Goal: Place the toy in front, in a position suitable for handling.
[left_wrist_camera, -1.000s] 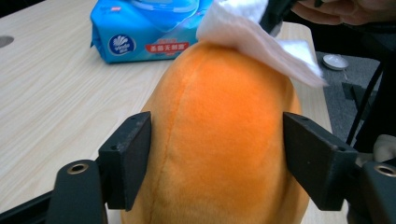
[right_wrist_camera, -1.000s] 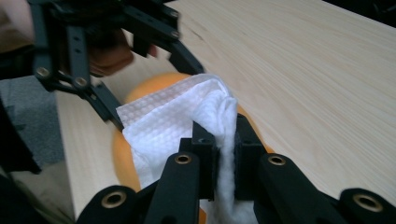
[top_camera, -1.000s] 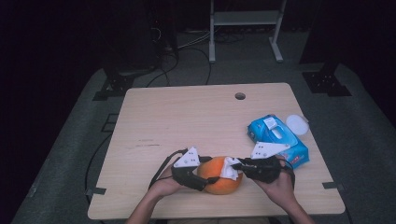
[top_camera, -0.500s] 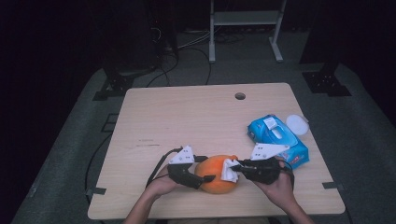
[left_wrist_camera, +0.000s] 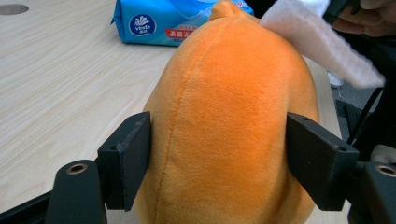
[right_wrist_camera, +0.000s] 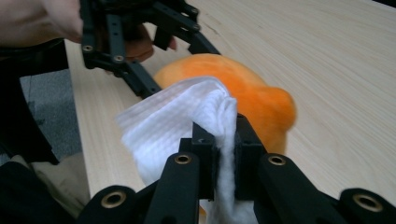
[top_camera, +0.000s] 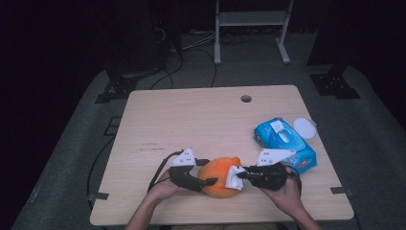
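Observation:
An orange plush toy [top_camera: 218, 176] lies on the wooden table [top_camera: 201, 120] near its front edge. My left gripper [top_camera: 209, 181] is shut on the orange plush toy [left_wrist_camera: 229, 126], its jaws pressing the toy's two sides. My right gripper [top_camera: 242, 176] is shut on a folded white wipe [top_camera: 234, 178], which lies against the toy's right side. In the right gripper view the white wipe [right_wrist_camera: 180, 121] is pinched between the jaws and drapes over the orange plush toy [right_wrist_camera: 243, 88]. In the left gripper view the wipe [left_wrist_camera: 317, 39] rests on the toy's upper right.
A blue pack of wet wipes [top_camera: 285, 143] lies on the table right of the toy, with a white round lid [top_camera: 305, 128] beside it. A cable hole [top_camera: 246, 98] sits near the table's far edge. A metal stand [top_camera: 249, 28] is on the floor beyond.
The left gripper and the toy have shifted slightly left and toward the front edge. The right gripper with the wipe stays against the toy.

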